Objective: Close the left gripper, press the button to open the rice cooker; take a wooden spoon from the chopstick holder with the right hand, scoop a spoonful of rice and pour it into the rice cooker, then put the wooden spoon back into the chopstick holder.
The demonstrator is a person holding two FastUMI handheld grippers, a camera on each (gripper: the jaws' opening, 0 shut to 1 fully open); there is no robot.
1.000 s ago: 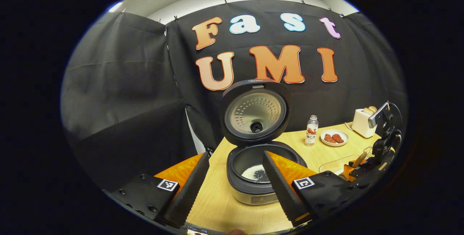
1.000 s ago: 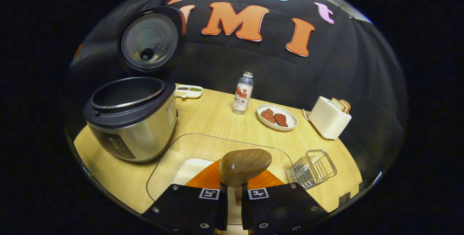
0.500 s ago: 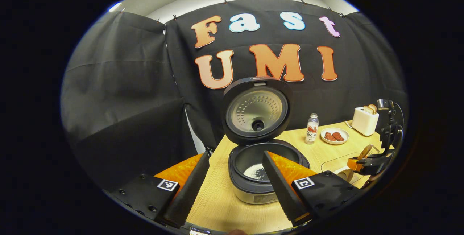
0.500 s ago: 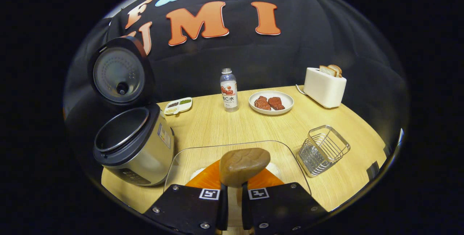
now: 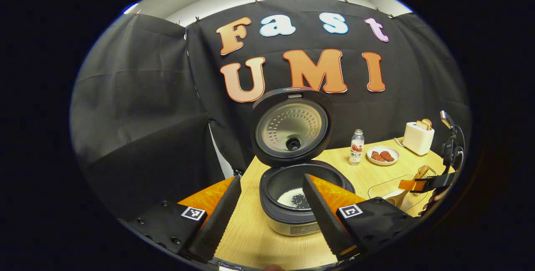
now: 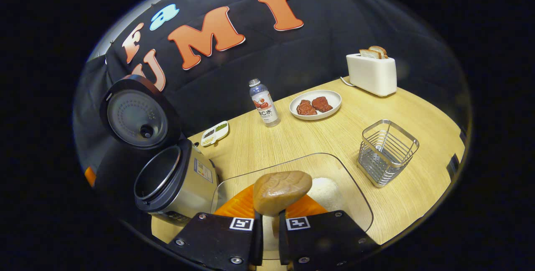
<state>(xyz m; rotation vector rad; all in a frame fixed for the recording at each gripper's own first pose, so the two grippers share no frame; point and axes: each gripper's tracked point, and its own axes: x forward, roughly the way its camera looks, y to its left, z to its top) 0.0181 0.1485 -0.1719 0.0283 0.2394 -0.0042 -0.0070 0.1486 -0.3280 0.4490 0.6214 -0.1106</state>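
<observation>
Wooden spoon clamped in the right tongs above the rice tray

In the right gripper view the right tongs [image 6: 267,231] are clenched on the wooden spoon [image 6: 282,190], its bowl rising just past the fingertips, over the near end of a clear glass tray [image 6: 355,198] that holds a heap of white rice [image 6: 326,189]. The wire chopstick holder [image 6: 386,152] stands on the bench [image 6: 292,141] just right of the tray, with no utensil in it. The rice cooker [image 6: 177,179] sits left of the tray, its lid [image 6: 136,114] swung fully up. Farther back on the bench are a small divided dish [image 6: 215,133], a drink bottle [image 6: 264,103], a white plate of meat [image 6: 315,104] and a white toaster [image 6: 372,73] with two slices of bread in it.

In the left gripper view the left tongs [image 5: 269,216] are released, fingers wide apart, holding nothing and hanging in front of the rice cooker [image 5: 292,204]. Its raised lid [image 5: 290,126] leaves the inner pot in sight, with some rice [image 5: 292,198] on the bottom. At the far right of this view the right tongs [image 5: 418,183] hold the spoon over the tray
</observation>
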